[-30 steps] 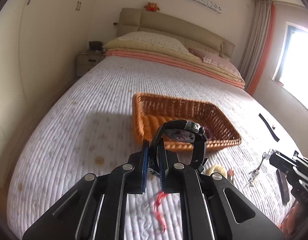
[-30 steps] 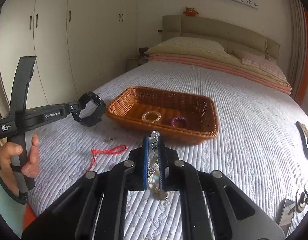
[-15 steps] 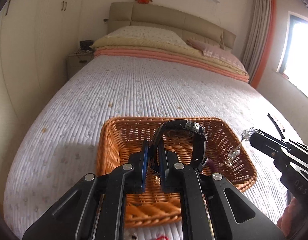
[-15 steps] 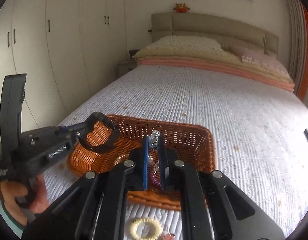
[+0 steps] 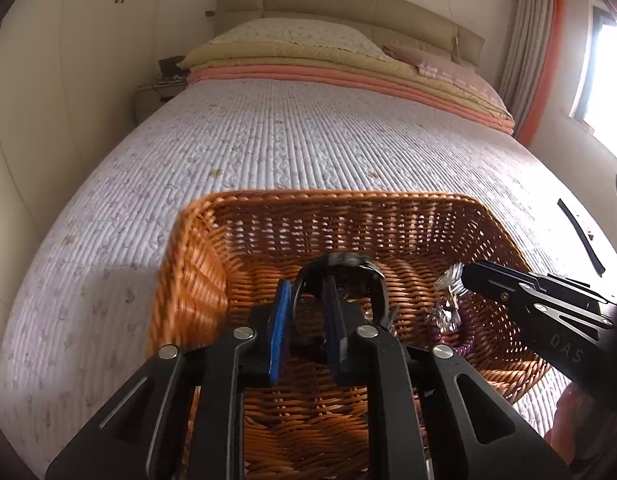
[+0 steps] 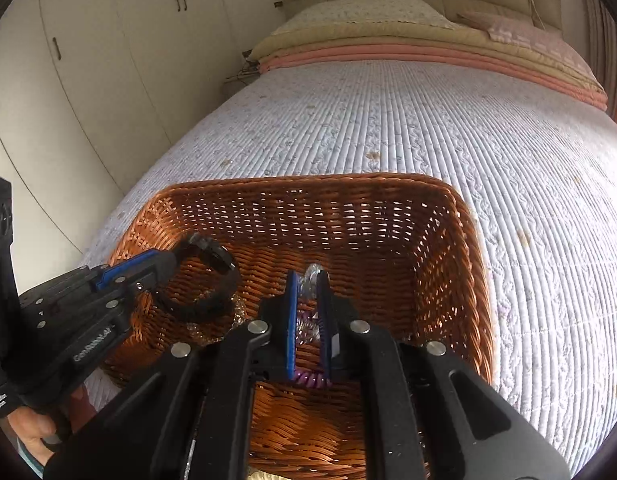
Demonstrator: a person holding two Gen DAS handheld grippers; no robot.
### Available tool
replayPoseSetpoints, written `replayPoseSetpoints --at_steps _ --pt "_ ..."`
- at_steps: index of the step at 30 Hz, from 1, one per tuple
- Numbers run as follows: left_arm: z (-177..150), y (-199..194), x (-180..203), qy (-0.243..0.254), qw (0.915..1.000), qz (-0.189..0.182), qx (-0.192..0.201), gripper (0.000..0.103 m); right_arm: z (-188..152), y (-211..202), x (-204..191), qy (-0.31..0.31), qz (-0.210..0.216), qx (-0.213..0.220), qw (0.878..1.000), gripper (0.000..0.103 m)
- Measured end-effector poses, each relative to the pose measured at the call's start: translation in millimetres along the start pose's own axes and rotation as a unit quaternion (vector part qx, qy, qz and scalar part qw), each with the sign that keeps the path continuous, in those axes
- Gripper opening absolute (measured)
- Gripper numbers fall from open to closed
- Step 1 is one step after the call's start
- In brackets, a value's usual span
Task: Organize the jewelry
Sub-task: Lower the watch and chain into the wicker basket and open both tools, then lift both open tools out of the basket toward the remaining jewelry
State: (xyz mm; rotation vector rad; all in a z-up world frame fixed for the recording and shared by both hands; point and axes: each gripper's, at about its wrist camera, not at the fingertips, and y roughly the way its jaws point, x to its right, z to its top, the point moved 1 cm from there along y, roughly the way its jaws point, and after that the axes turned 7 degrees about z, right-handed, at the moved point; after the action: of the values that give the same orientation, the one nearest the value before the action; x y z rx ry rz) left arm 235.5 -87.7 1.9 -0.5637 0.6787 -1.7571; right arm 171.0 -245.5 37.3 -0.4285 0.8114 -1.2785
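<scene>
Now both grippers hang over the wicker basket [image 5: 196, 272] on the bed [image 5: 292, 140], ready to drop their things in.

On the left side, the left gripper [image 5: 306, 300] has the black watch [image 5: 340, 264] looped between its blue pads [image 5: 279, 320]. Its jaws are opening, and the strap sits loose in the gap, so the watch is about to slip down. To do this well, the jaws should open wide so the strap does not catch on a pad. The watch should land on a bare bit of the basket floor, not on top of the other pieces.

On the right side, the right gripper [image 6: 308, 300] is pinched tight on a shiny clear bead piece [image 6: 310, 276]. It hangs above a purple coil ring [image 6: 308, 380] that lies in the basket. This gripper should go low first and then let go, so the beads do not bounce out or tangle with the ring.

A black strap [image 5: 580, 236] lies on the bed to the right, outside the basket.
</scene>
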Motion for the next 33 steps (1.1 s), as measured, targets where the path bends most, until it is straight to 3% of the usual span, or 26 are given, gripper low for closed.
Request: replayPoseSetpoints --at_steps 4,7,17,22,29,33 --pt "-1 -15 -3 -0.005 0.9998 -0.018 0.007 0.024 -3 -16 4 0.006 0.002 0.014 1.0 0.034" --pt "-5 -35 -7 -0.009 0.9992 -0.035 0.019 0.034 -7 -35 2 0.006 0.01 0.027 1.0 0.035" --pt "-17 -149 -12 0.0 0.9931 -0.061 0.1 0.041 -29 -128 -43 -0.033 0.026 0.081 0.996 0.035" --pt "-38 -194 -17 -0.003 0.9885 -0.083 0.127 0.043 -51 -168 -60 -0.05 0.019 0.108 0.993 0.035" --pt "-94 -190 -14 0.005 0.9904 -0.104 0.09 0.043 -113 -166 -66 -0.068 0.0 0.085 0.994 0.035" --pt "-132 -161 -2 0.032 0.9924 -0.112 0.039 0.043 -145 -148 -57 -0.053 0.009 0.048 0.997 0.035"
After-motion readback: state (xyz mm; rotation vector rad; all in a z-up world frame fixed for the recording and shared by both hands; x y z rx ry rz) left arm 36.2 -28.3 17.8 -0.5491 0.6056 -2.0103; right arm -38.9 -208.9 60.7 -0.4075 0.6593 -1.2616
